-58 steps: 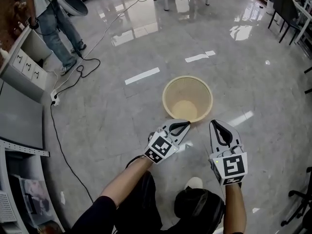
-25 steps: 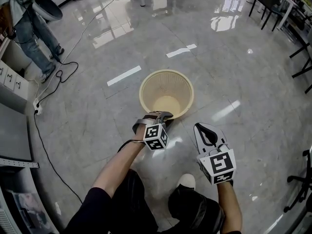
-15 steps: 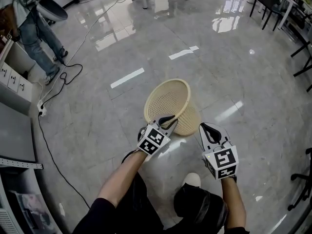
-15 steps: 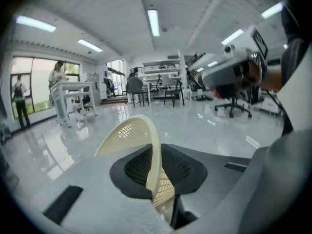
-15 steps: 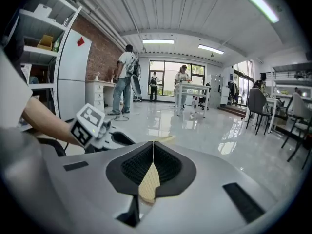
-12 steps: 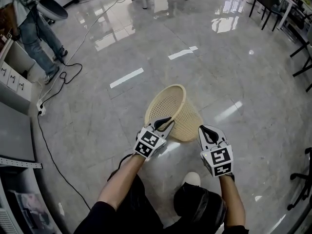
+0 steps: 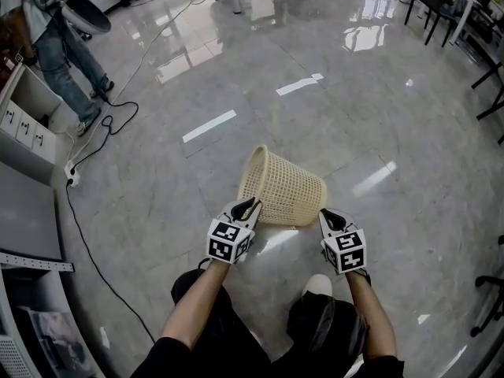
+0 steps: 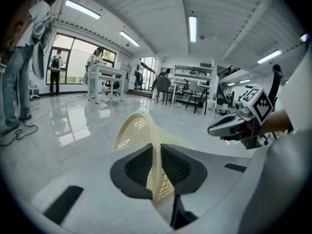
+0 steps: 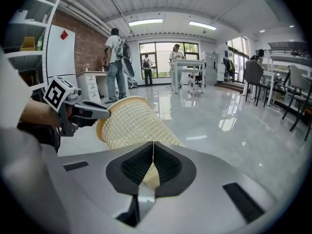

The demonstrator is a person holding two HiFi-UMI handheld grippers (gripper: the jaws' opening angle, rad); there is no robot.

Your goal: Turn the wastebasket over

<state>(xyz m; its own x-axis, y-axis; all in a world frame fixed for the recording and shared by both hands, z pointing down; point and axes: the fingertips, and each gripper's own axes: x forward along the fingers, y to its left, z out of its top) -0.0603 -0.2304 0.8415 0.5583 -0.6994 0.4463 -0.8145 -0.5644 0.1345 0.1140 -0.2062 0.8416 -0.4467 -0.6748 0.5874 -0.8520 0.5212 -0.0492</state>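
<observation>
Midway through the flip, wastebasket [image 7: 279,191] on its side

Seems about half done: finds the wastebasket tipped sideways just above or on the floor [image 7: 378,116], mouth facing left, base to the right, not yet upside down. Calls next, probably, for a roll of the left wrist to swing the mouth down onto the floor, with the base steadied so nothing skids on the glossy tiles, then a release.

Shows the left fingers [image 8: 136,169] clenched on the rim, mesh edge pinched between the pads. Shows the right fingers [image 9: 170,167] pressed fully together on nothing, tips just beside the base; cannot tell whether touching it.
</observation>
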